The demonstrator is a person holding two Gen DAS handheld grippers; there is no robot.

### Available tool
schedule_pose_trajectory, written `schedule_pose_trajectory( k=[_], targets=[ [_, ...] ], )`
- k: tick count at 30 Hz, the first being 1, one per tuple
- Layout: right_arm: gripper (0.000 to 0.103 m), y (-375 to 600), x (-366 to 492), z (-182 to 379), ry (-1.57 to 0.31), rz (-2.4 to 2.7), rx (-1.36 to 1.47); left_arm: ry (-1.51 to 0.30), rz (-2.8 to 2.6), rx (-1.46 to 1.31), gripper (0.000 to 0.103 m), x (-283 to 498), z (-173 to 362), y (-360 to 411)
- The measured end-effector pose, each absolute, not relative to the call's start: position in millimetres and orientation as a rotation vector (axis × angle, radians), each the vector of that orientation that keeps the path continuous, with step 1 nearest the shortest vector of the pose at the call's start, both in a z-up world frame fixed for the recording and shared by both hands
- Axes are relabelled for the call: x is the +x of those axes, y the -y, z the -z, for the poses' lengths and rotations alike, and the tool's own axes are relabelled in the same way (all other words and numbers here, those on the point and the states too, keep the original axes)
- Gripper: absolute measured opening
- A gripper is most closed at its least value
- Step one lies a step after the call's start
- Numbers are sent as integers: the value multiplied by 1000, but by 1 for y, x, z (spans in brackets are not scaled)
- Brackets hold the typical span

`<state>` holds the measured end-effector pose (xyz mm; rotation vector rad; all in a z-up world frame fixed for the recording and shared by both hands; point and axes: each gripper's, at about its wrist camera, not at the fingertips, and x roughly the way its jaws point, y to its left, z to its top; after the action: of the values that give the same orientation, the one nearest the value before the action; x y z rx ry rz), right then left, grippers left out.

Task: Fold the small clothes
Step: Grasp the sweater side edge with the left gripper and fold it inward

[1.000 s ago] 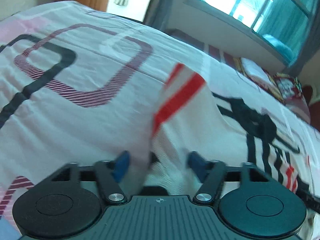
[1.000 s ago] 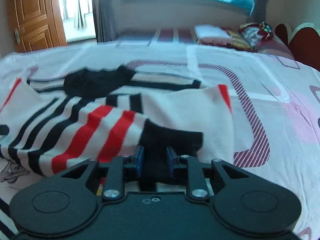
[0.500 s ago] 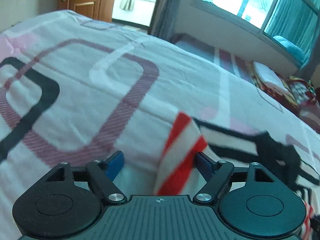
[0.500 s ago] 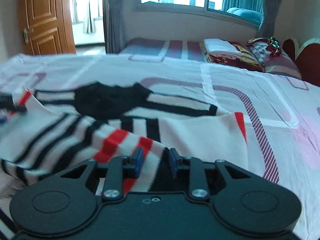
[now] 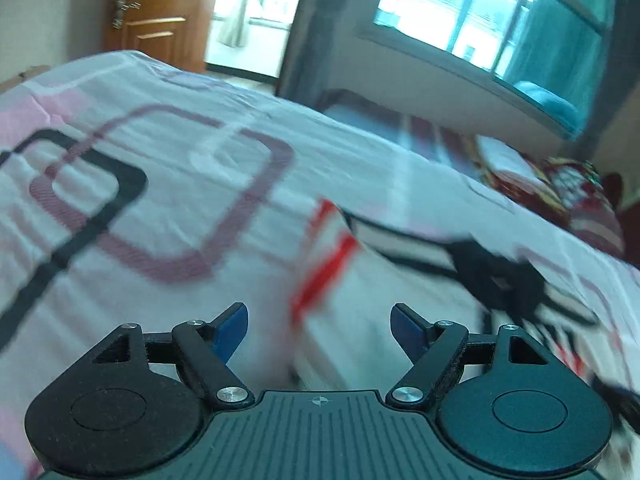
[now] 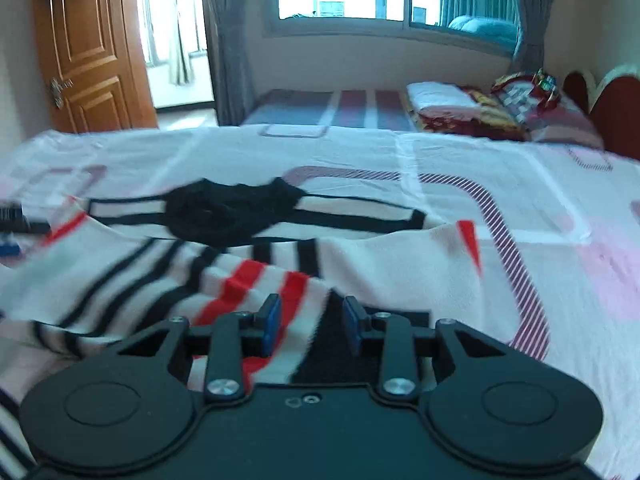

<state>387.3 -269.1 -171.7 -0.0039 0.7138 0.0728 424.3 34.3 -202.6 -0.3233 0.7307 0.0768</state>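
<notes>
1. Jaws of the left gripper (image 5: 319, 330) stand wide apart with nothing clamped; its blue pads (image 5: 232, 330) touch no cloth, and a folded edge of the striped garment (image 5: 360, 280) lies on the bed between and ahead of them.
2. From the left wrist view the garment is blurred: a white fold with red stripes at centre, black stripes and a black patch trailing off to the right.
3. Left of that fold, the bedsheet (image 5: 192, 240) is white and pink with rounded black and maroon square outlines.
4. Beyond the bed stand a wooden door (image 5: 156, 12) at upper left, a grey curtain in the middle and a window (image 5: 492, 12) at upper right.
5. Jaws of the right gripper (image 6: 311, 322) are opening; red-striped and black cloth of the garment (image 6: 248, 240) lies between the blue pads (image 6: 272, 320), and the pads do not appear to press on it.
6. In the right wrist view the garment spreads flat across the sheet from the far left edge to about the centre right, black collar patch near the middle, a white sleeve with a red tip folded toward the right.
7. At the far left edge a dark piece and a bit of blue, likely the other gripper, sit at the garment's corner.
8. Behind lies a second bed (image 6: 360, 108) with folded red patterned bedding at right.
</notes>
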Motion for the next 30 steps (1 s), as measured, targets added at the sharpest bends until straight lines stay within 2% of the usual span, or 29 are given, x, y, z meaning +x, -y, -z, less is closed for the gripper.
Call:
schedule_pose_trajectory(
  k=[5,9,11,16,19,22,23,25,30],
  targets=[
    [34,247,377,175,-734,-141,-9,-771,-32,-230,78,389,220,2],
    [35,236,373,195,-790,-140,-124,-771,-60,-187,78,374,232,-2],
    [40,247,369,198,-772,-115,-113,-781,-71,-187,78,374,231,-7],
    [40,252,367,181,-770,-110,-44,-726,-93,-255,78,362,206,-8],
    [42,242,362,174,-738,-146,-31,-749,-75,-226,78,360,214,2],
    [44,234,365,188,-785,-146,-98,-777,-102,-198,78,364,231,-2],
    [48,236,367,194,-802,-129,-118,-777,-103,-209,82,365,233,-7],
    [53,247,365,198,-794,-128,-101,-796,-107,-229,82,370,230,-12],
    [53,251,360,186,-803,-112,-71,-776,-104,-260,82,359,214,-5]
  ],
)
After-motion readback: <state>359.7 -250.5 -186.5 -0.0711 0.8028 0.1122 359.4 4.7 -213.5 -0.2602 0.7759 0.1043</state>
